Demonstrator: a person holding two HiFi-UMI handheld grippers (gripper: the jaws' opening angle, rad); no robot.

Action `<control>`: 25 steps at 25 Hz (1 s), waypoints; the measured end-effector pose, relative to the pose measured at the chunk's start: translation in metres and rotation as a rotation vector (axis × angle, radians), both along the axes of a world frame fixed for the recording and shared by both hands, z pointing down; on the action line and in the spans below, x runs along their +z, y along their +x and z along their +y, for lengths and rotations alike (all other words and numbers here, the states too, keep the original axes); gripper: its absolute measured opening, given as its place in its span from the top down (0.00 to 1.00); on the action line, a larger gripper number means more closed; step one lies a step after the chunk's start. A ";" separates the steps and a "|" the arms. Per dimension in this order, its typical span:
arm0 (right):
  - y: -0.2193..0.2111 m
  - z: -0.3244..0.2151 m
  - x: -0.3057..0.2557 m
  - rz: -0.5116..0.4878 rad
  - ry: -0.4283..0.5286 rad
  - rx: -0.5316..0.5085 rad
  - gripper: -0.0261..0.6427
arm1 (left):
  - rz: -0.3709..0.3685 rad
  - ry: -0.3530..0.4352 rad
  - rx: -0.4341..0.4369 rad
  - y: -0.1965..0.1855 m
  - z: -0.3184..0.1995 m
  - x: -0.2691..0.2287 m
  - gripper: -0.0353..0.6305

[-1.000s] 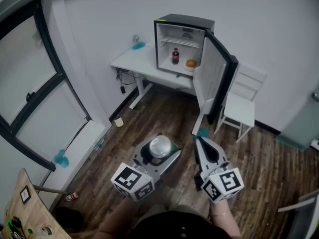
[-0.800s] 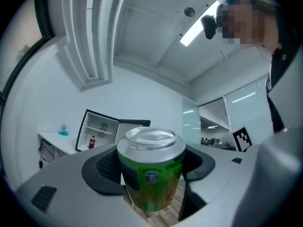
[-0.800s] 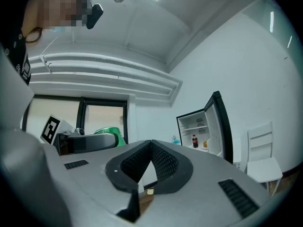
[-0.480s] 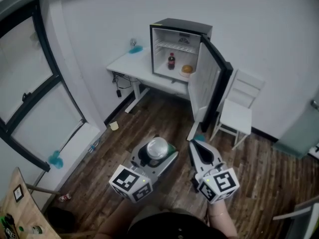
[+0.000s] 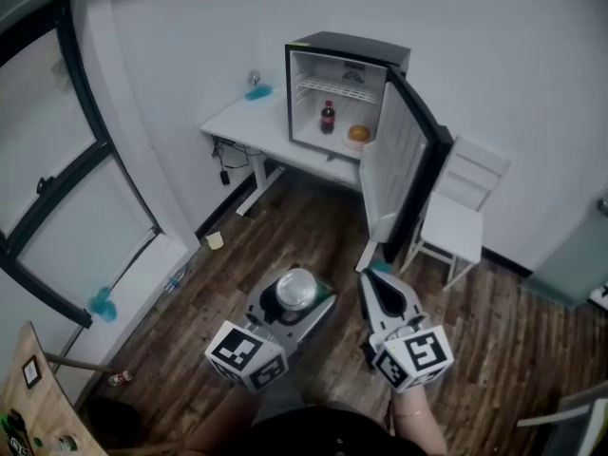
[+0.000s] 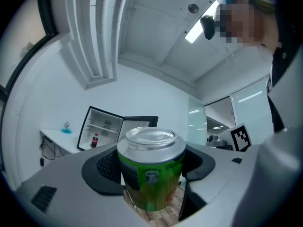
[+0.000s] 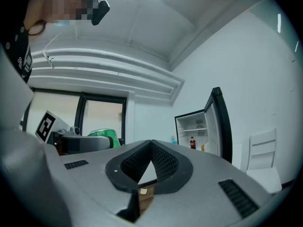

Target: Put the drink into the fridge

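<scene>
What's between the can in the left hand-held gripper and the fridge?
Head view: bare wood floor, then the front edge of the white desk under the fridge.

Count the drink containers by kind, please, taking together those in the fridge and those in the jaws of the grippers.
Cans: 1, the green can between the jaws of the left gripper.
Bottles: 1, the dark bottle standing inside the open fridge.
Total: 2.

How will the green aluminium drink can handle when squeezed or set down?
The green aluminium drink can looks smooth and thin-walled, so it may slip or dent if squeezed, though the ribbed pads of the left gripper should help. Tall and round, it could tip, then roll.
</scene>
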State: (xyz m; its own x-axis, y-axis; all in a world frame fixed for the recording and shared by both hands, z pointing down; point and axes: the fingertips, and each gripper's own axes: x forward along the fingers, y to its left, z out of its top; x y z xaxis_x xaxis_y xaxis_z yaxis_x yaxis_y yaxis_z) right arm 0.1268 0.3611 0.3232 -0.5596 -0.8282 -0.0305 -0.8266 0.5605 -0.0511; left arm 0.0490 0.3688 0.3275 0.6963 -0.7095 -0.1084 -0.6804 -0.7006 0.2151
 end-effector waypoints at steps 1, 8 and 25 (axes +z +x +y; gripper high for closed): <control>-0.002 -0.008 0.000 0.001 0.003 0.000 0.95 | 0.004 0.003 0.004 0.000 -0.007 0.000 0.45; -0.020 -0.080 -0.003 -0.013 0.015 0.037 0.95 | 0.006 0.010 0.046 -0.016 -0.077 -0.002 0.45; -0.095 -0.236 -0.013 -0.005 0.034 0.130 0.95 | -0.012 0.068 0.148 -0.088 -0.239 -0.023 0.45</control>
State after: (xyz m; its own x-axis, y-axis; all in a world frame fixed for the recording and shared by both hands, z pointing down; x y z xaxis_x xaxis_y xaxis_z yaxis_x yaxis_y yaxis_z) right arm 0.0317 0.1248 0.3101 -0.4474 -0.8921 -0.0628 -0.8921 0.4502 -0.0385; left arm -0.0389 0.1301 0.3049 0.7940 -0.5907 -0.1439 -0.5712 -0.8058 0.1562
